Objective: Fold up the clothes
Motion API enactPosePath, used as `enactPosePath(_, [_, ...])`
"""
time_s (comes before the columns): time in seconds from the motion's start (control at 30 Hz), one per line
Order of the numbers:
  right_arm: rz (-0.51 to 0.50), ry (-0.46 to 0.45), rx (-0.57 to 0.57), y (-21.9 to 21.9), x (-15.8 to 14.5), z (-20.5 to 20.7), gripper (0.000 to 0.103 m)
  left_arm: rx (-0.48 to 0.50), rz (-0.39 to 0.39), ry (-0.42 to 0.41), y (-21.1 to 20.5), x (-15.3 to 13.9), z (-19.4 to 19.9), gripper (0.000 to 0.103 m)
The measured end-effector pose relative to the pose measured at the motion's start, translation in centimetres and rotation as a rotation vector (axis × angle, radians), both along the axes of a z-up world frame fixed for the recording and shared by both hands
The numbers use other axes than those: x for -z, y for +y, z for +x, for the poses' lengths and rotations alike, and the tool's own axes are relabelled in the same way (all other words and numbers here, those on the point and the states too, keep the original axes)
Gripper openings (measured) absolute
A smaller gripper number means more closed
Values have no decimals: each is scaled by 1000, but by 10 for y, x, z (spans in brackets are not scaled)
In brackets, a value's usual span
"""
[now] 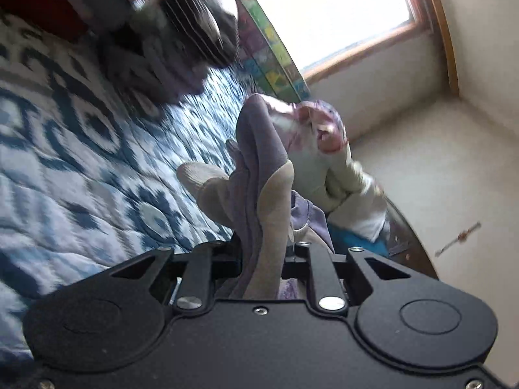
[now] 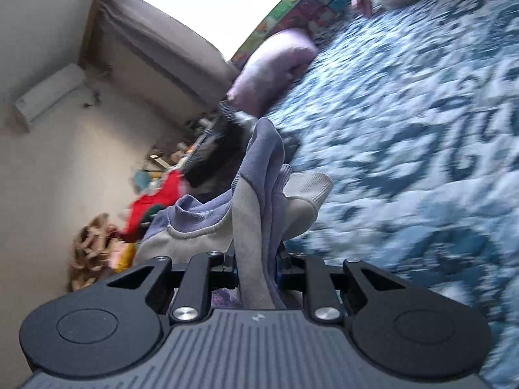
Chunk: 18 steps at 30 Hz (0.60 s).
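Observation:
A purple and grey sweatshirt (image 1: 259, 162) is lifted above the bed, bunched up and held from two sides. In the left wrist view my left gripper (image 1: 262, 253) is shut on a fold of it, and the cloth rises between the jaws and hides the fingertips. A ribbed grey cuff (image 1: 201, 178) sticks out to the left. In the right wrist view my right gripper (image 2: 256, 259) is shut on another fold of the same sweatshirt (image 2: 262, 168). Its grey-trimmed neckline (image 2: 194, 230) hangs to the left of the jaws.
A blue and white patterned quilt (image 1: 81, 162) (image 2: 405, 129) covers the bed. A pile of dark and striped clothes (image 1: 168, 42) lies at its far end, with a pink pillow (image 2: 275, 68) nearby. Pale pink-white cloth (image 1: 324, 136) shows beyond the sweatshirt. Red clothes and clutter (image 2: 155, 201) lie on the floor.

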State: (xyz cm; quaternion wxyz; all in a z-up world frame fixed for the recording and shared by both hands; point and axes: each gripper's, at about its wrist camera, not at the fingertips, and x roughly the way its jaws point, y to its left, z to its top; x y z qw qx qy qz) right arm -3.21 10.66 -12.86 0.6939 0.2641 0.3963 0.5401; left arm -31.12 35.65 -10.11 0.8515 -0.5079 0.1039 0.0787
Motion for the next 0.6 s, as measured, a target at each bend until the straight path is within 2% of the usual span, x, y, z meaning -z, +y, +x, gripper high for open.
enactPosePath(0.13, [12,3,-88,29,-8,-16,21,-67,-40,24,18,9,-33,16])
enactPosePath(0.27, [-23,36,-145,64,7,-32,21,-125,-104,58,37,31,-54,16])
enactPosePath(0.37, [-43,72,-180,88,18,-37,21,-151,-131,63,54,37,-60,16])
enactPosePath(0.5, [-47,98,-220,120,17,-28,21,-158,-141,20,86,16,-47,16])
enactPosePath(0.6, [-22,94,-232,149,0,-7,21,-148,-133,-39,119,-13,-22,16])
